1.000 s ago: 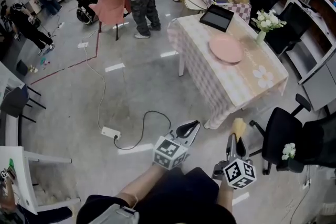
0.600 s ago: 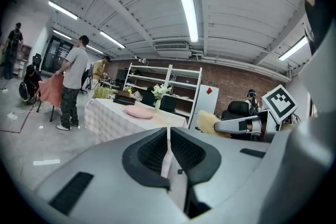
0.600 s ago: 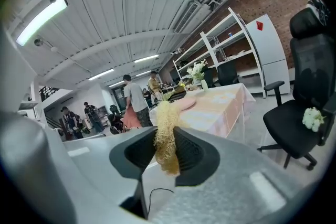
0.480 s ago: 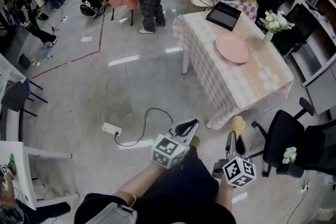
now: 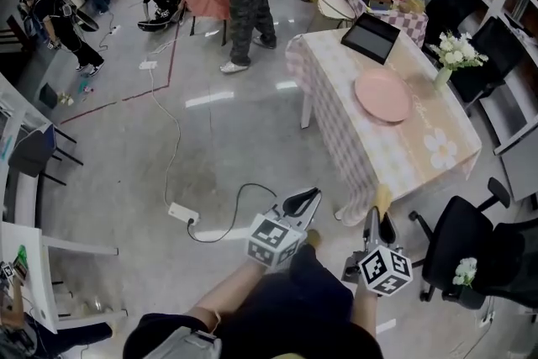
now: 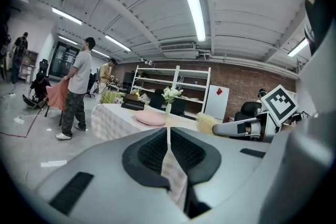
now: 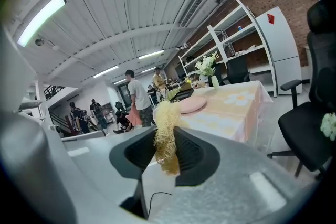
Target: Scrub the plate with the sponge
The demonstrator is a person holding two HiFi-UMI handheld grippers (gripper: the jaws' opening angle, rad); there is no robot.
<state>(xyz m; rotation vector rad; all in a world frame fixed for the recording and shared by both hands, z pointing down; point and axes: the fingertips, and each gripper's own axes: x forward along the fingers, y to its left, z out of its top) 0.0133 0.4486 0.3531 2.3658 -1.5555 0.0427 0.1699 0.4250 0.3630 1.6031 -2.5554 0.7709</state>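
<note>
Your right hand-held gripper (image 7: 167, 150) has its jaws pressed in on a yellow, stringy sponge (image 7: 166, 131), with the tuft standing up past the fingertips; your left hand-held gripper (image 6: 168, 136) has its jaws brought together with nothing between them. The pink plate (image 5: 382, 95) lies flat on the counter (image 5: 402, 149), well apart from both grippers, so judging by that the scrubbing has not begun and you need to close the distance first. The sponge looks light, soft and springy: it will squash and splay under pressure, so hold it low in the fibres as you do now, leaving the free end to do the rubbing. The plate looks stiff, smooth and probably slippery, and on the cloth it is likely to slide or spin once you push on it. Your free left hand-held gripper could steady it by the rim on the near side; press gently there, since a plate of that sort may chip or skid off the edge. Mind the vase of flowers (image 5: 455, 56) standing near the plate's far side.
</note>
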